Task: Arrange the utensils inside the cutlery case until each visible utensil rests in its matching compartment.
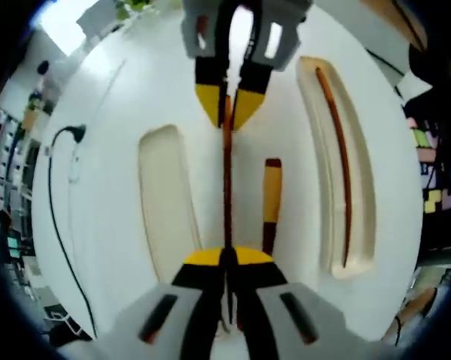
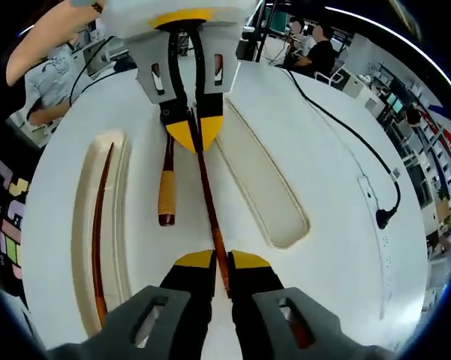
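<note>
Both sets of jaws are pressed together on one dark red chopstick (image 1: 227, 187), one gripper at each end. In the left gripper view the left gripper (image 1: 227, 259) pinches the near end, and the right gripper (image 1: 229, 105) comes in from the far side clamping the other end. The right gripper view gives the same hold from the opposite end.

Chopstick spans the gap between them over the white table (image 1: 105, 187). Right of it in the left gripper view lies a yellow-handled utensil (image 1: 271, 202) on the table, outside any tray. Further right, a long cream tray (image 1: 364, 225) with a second dark red chopstick (image 1: 344, 172) lying in it. Left of the held chopstick sits another cream compartment (image 1: 165, 210). Black cable (image 1: 56, 217) runs along the table's left edge.
</note>
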`<state>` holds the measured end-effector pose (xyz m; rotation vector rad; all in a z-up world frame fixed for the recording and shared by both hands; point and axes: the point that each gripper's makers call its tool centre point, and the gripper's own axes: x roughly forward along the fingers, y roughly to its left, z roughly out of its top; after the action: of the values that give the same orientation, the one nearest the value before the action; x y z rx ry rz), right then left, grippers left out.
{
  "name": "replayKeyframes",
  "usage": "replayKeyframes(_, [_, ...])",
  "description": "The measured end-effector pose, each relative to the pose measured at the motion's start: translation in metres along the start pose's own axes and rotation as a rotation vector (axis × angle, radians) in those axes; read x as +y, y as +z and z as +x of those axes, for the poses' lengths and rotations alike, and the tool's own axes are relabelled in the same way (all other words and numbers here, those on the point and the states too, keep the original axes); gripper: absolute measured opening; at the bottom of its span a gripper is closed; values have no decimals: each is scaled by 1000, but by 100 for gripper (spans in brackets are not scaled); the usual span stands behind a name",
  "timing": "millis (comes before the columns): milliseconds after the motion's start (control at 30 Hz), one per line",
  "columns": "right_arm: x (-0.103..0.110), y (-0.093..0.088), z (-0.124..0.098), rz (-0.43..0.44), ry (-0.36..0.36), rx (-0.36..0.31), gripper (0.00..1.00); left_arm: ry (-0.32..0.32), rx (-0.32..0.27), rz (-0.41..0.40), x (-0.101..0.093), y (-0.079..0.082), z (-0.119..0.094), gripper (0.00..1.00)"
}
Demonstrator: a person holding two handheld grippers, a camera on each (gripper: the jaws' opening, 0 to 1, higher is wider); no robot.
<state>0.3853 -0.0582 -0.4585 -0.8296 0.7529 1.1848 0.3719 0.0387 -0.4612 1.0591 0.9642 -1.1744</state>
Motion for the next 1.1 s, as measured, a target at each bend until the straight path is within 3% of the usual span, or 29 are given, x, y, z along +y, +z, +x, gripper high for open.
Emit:
replayKeyframes(100, [0,6,-11,33,-7,-28,5,19,-31,-2,2,2,-13,2])
replayKeyframes(267, [0,15,-32,18,-35,-51,5,43,-70,-4,3,10,-38,2])
replayKeyframes(400, [3,21,-53,8,-78,-35,5,56,-109,18,-3,20,-52,3])
replayKeyframes(533, [12,26,-67,-9,-85,-40,5,52,-104,39,-14,23,-61,2])
replayKeyframes(967, [38,18,-80,-51,-77,-13,5,32,-55,123,-46,33,-70,3])
replayKeyframes(1033, [42,16,-81,-56,-76,-12,5,37,-50,125,-49,34,-71,2])
replayKeyframes(1100, [44,13,-82,-52,-79,-11,5,89,-39,120,-46,36,-71,2])
